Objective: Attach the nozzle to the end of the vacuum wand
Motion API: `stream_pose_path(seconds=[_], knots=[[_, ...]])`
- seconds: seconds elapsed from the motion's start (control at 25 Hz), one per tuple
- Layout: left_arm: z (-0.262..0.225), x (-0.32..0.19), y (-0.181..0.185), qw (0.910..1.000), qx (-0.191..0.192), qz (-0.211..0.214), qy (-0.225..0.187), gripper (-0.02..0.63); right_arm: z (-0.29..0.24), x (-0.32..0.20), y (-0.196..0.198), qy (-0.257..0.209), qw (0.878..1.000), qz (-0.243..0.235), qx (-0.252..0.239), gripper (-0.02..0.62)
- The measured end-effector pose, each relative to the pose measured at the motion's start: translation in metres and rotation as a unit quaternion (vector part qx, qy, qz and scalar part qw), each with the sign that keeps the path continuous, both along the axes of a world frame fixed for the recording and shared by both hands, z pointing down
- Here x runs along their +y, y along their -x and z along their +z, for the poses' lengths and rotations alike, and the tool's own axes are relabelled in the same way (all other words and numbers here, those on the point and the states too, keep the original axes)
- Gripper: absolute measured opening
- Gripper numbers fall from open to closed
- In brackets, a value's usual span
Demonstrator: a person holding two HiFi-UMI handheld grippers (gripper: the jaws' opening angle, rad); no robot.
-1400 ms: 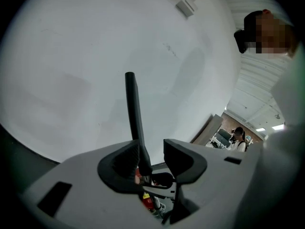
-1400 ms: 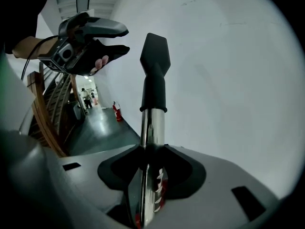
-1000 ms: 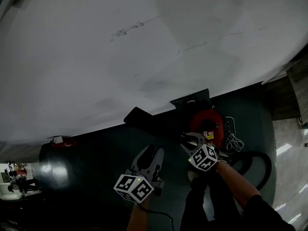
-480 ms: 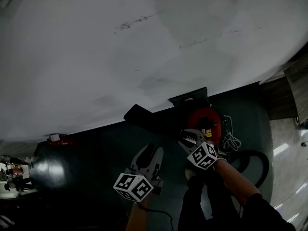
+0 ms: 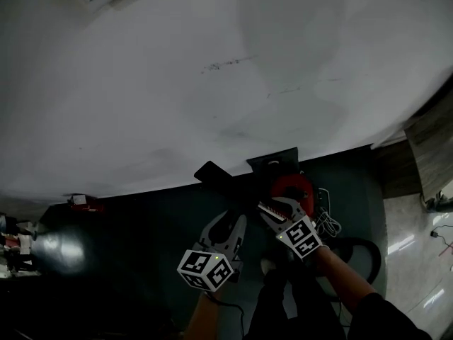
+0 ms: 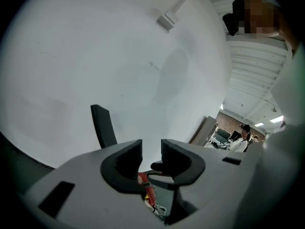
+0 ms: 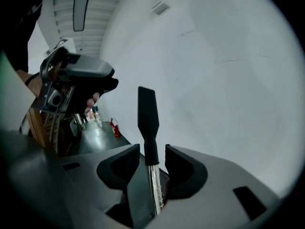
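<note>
A chrome vacuum wand point(image 7: 153, 185) with a black flat nozzle point(image 7: 147, 118) on its end runs out between the jaws of my right gripper point(image 7: 152, 151), and the pads sit close on both sides of it. The nozzle stands up against the white wall. In the head view the nozzle point(image 5: 212, 172) lies at the foot of the wall, ahead of the right gripper point(image 5: 272, 207). My left gripper point(image 5: 230, 222) hangs beside it to the left. Its jaws point(image 6: 151, 149) are closing with nothing between the pads. The nozzle point(image 6: 103, 125) shows to their left.
A red vacuum body point(image 5: 294, 188) sits on the dark floor by the wall, with a white cable point(image 5: 327, 222) and a black hose point(image 5: 364, 250) beside it. A black box point(image 5: 272, 158) leans on the wall. A red extinguisher point(image 7: 115, 128) stands further along. People point(image 6: 240, 140) stand far off.
Both grippers have come up off the floor, the right one more. The wand and nozzle rose with the right gripper. My head view has tilted up toward the wall.
</note>
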State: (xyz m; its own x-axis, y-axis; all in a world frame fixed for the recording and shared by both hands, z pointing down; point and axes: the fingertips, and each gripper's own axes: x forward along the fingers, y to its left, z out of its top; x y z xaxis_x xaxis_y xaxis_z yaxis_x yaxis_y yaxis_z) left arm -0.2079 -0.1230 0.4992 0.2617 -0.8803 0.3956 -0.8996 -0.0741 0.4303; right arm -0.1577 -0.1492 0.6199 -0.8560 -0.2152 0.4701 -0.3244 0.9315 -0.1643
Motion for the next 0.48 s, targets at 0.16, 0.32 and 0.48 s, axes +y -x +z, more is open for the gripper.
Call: stream_pose_path(seconds=[0.16, 0.32, 0.48], knots=[[-0.032, 0.008, -0.006, 0.9997, -0.012, -0.008, -0.019, 0.115, -0.055, 0.004, -0.007, 0.026, 0.999, 0.021, -0.042, 0.170], [-0.061, 0.017, -0.010, 0.9987, -0.023, -0.019, -0.042, 0.099, -0.103, 0.014, -0.012, 0.031, 0.996, 0.031, -0.077, 0.123], [-0.090, 0.028, -0.015, 0.9968, -0.031, -0.035, -0.065, 0.073, -0.146, 0.026, -0.021, 0.031, 0.992, 0.039, -0.112, 0.052]])
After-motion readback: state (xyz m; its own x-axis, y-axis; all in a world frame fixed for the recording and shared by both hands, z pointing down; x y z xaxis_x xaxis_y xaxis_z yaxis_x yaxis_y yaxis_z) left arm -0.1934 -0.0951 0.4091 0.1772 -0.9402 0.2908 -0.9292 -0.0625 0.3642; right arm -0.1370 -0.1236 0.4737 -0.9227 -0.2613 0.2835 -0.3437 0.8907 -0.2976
